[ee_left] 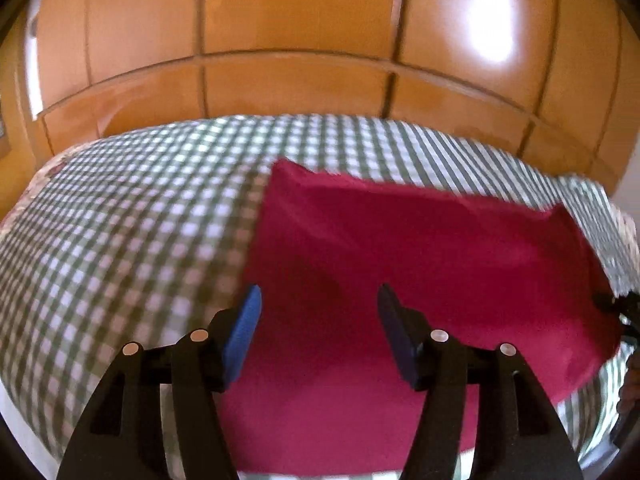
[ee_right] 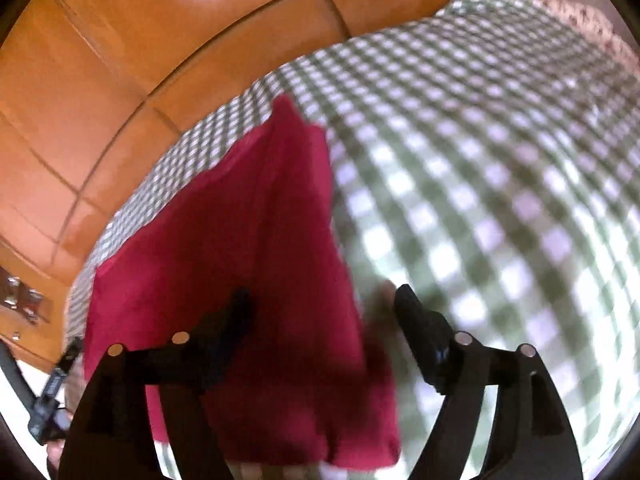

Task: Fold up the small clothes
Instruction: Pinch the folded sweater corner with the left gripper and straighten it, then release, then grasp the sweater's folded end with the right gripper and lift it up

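A dark red cloth (ee_left: 400,280) lies flat on a green-and-white checked bed cover (ee_left: 120,220). My left gripper (ee_left: 320,308) is open and empty, just above the cloth's near left part, its blue pads (ee_left: 244,332) wide apart. In the right wrist view the same red cloth (ee_right: 248,260) lies on the checked cover (ee_right: 500,200). My right gripper (ee_right: 322,316) is open and empty, hovering over the cloth's near right edge. The other gripper (ee_right: 52,392) shows at the lower left edge. Both views are motion-blurred.
Orange wooden cabinet panels (ee_left: 300,40) stand behind the bed, also in the right wrist view (ee_right: 120,80). A floral fabric edge (ee_right: 588,16) shows at the far right of the bed. The right gripper's tip (ee_left: 624,312) shows at the right edge.
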